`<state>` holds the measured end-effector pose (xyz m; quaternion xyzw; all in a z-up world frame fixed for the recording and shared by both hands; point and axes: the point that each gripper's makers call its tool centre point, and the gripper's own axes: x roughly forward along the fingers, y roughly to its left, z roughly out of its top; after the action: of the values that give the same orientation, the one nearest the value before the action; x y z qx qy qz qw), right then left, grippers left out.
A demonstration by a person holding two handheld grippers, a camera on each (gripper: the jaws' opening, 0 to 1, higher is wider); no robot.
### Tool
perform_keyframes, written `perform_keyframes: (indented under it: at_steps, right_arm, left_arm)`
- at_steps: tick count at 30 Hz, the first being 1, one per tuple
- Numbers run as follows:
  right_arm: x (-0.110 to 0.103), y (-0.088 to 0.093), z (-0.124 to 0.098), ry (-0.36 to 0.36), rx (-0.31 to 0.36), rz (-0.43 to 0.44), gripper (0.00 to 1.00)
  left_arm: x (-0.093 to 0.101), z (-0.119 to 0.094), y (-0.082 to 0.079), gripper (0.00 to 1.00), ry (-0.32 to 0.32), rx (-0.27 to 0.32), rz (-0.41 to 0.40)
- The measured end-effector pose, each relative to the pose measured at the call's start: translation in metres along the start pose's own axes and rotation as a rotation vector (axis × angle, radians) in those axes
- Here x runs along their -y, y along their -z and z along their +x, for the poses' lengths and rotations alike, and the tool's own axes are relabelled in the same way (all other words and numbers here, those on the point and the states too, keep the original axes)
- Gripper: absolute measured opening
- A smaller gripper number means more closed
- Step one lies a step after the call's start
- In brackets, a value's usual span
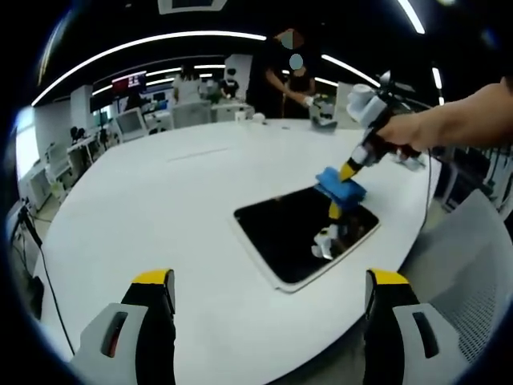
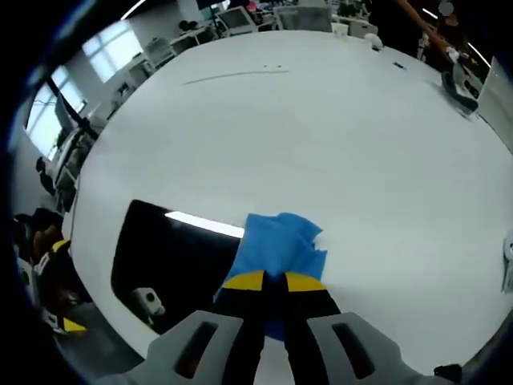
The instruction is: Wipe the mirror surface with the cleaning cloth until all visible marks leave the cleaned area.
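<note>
Mid-wipe: blue cloth [image 2: 276, 245] pinched tight in right tongs [image 2: 274, 281], pressed on mirror's [image 1: 300, 233] far corner near the table's [image 1: 160, 208] edge. Left tongs [image 1: 268, 293] wide open, empty. Hard to tell marks; most glass probably still unwiped.

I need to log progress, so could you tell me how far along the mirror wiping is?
Done: the right gripper is shut on the blue cleaning cloth and has it at the mirror's far edge. In hand: wiping there. Left: the rest of the glass; any marks are too small to judge. The left gripper is open, apart from the mirror.
</note>
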<state>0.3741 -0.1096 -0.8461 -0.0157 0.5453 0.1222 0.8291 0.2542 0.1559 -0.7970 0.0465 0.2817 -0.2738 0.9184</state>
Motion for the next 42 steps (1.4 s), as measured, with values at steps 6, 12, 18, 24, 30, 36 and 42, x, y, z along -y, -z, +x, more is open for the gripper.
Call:
perform_keyframes:
  at_steps: [6, 12, 18, 24, 30, 36, 42]
  right_arm:
    - [-0.014, 0.000, 0.007, -0.016, -0.029, 0.007, 0.02]
    - [-0.025, 0.001, 0.012, -0.011, -0.040, 0.008, 0.02]
    - [-0.035, 0.000, 0.013, -0.014, -0.047, 0.011, 0.02]
    - [-0.050, -0.004, 0.018, -0.031, -0.056, 0.024, 0.02]
    - [-0.068, -0.010, 0.024, -0.044, -0.067, 0.013, 0.02]
    - [-0.082, -0.014, 0.027, -0.055, -0.065, 0.003, 0.02]
    - [-0.098, -0.016, 0.026, -0.071, -0.066, 0.009, 0.02]
  left_arm:
    - [0.001, 0.000, 0.000, 0.99, 0.006, 0.001, 0.001]
    - [0.003, 0.000, -0.001, 0.99, 0.013, 0.003, 0.002]
    - [0.004, -0.001, -0.003, 0.99, 0.019, 0.007, 0.001]
    - [0.004, -0.001, -0.003, 0.99, 0.023, 0.011, -0.001]
    - [0.004, -0.001, -0.004, 0.99, 0.026, 0.013, -0.003]
    - [0.004, -0.001, -0.004, 0.99, 0.026, 0.015, -0.006]
    - [0.004, -0.001, -0.004, 0.99, 0.028, 0.018, -0.007]
